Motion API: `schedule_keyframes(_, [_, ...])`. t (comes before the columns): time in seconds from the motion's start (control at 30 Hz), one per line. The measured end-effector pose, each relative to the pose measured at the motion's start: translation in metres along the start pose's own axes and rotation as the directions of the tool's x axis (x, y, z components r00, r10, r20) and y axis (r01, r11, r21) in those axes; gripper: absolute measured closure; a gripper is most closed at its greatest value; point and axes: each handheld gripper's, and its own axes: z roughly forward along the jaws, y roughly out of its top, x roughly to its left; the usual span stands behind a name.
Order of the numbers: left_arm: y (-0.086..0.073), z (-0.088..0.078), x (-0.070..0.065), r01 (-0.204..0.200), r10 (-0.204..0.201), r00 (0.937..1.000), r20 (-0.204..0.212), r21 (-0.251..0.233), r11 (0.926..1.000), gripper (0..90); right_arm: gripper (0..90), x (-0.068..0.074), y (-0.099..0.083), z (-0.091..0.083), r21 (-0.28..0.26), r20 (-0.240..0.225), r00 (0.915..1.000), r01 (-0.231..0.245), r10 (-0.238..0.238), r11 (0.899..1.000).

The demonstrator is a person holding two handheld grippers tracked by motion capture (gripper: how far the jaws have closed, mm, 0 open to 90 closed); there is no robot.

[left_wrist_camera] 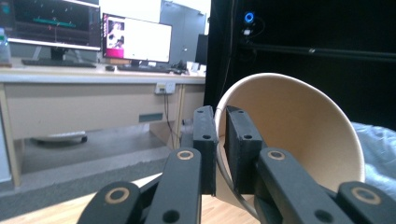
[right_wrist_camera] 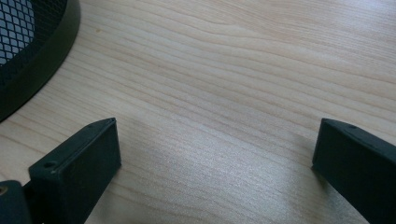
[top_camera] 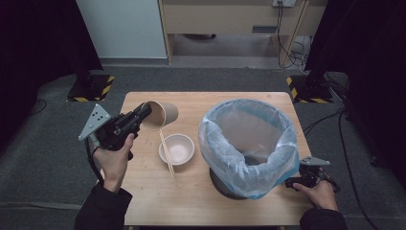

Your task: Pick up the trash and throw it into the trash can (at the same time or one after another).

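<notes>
The left gripper (top_camera: 143, 114) pinches a paper cup (top_camera: 160, 115) by its rim, tilted above the surface (top_camera: 191, 201) beside a bowl (top_camera: 176, 149). The right gripper (right_wrist_camera: 215, 154) rests wide open near the bin (top_camera: 247, 146).

no readable text, labels or numbers anywhere

Tan paper cup (top_camera: 160, 115), tipped sideways, pinched aloft

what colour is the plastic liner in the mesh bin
Pale translucent blue liner, clearest in the high view.
</notes>
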Motion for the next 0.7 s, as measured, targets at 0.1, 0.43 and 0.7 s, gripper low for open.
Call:
schedule_keyframes(0.1, [0.006, -0.003, -0.006, -0.009, 0.009, 0.9999, 0.014, -0.026, 0.9996, 82.8, 1.2, 0.000, 0.000, 0.000, 0.000, 0.000, 1.0000, 0.000, 0.000, 1.000])
schedule_keyframes(0.43, [0.020, -0.010, -0.020, -0.012, 0.018, 0.9981, 0.059, -0.097, 0.9952, 82.8, 1.2, 0.000, 0.000, 0.000, 0.000, 0.000, 1.0000, 0.001, -0.001, 1.000])
schedule_keyframes(0.7, [0.029, -0.005, -0.032, -0.018, 0.031, 0.9947, 0.098, -0.129, 0.9915, 82.8, 1.1, 0.000, 0.000, 0.000, 0.000, 0.001, 1.0000, 0.001, -0.001, 1.000])
